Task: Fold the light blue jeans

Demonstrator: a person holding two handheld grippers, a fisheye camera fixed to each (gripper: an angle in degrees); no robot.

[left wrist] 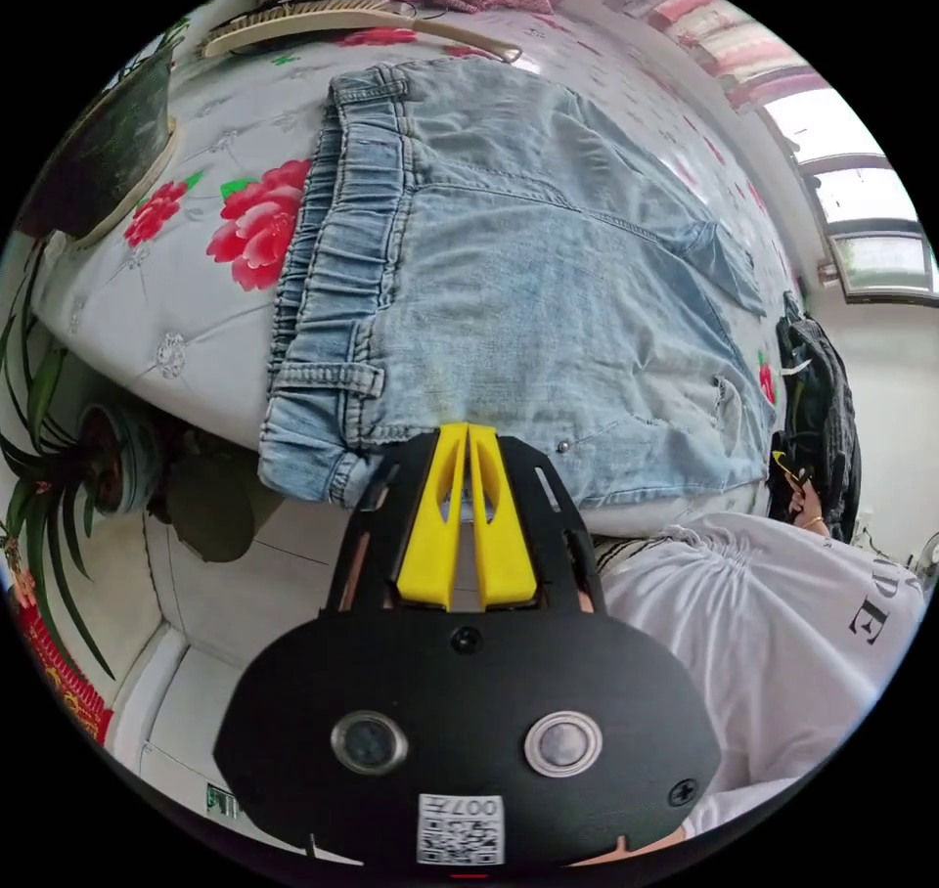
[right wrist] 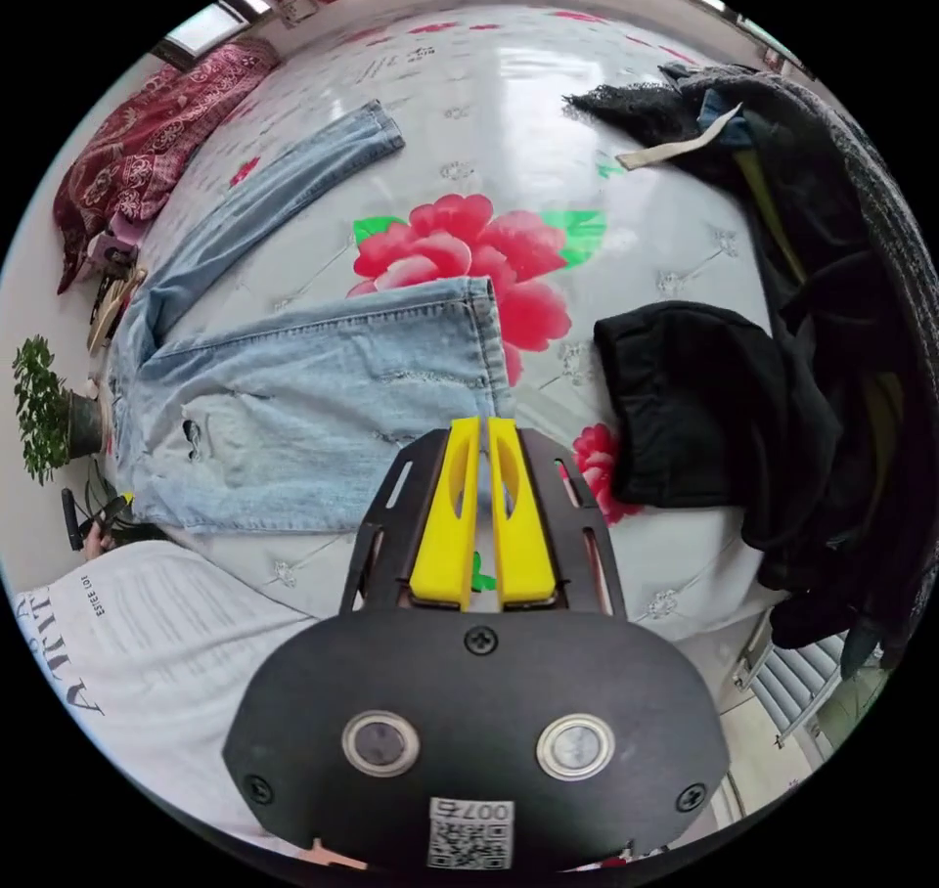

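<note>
- The left gripper (left wrist: 467,430), fingers closed together, is touching the light blue jeans (left wrist: 509,282) at the waist-side edge, gripping nothing visibly.
- The right gripper (right wrist: 483,425), fingers closed, is hovering by a leg hem on the bed (right wrist: 548,96).

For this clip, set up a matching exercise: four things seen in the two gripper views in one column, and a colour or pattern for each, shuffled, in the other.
Things:
1. jeans
2. bed cover
3. garment beside the jeans leg
4. right gripper

Colours or patterns:
A. black
B. yellow jaws
C. light blue
D. white with red flowers

Pairs: 1-C, 2-D, 3-A, 4-B
</note>
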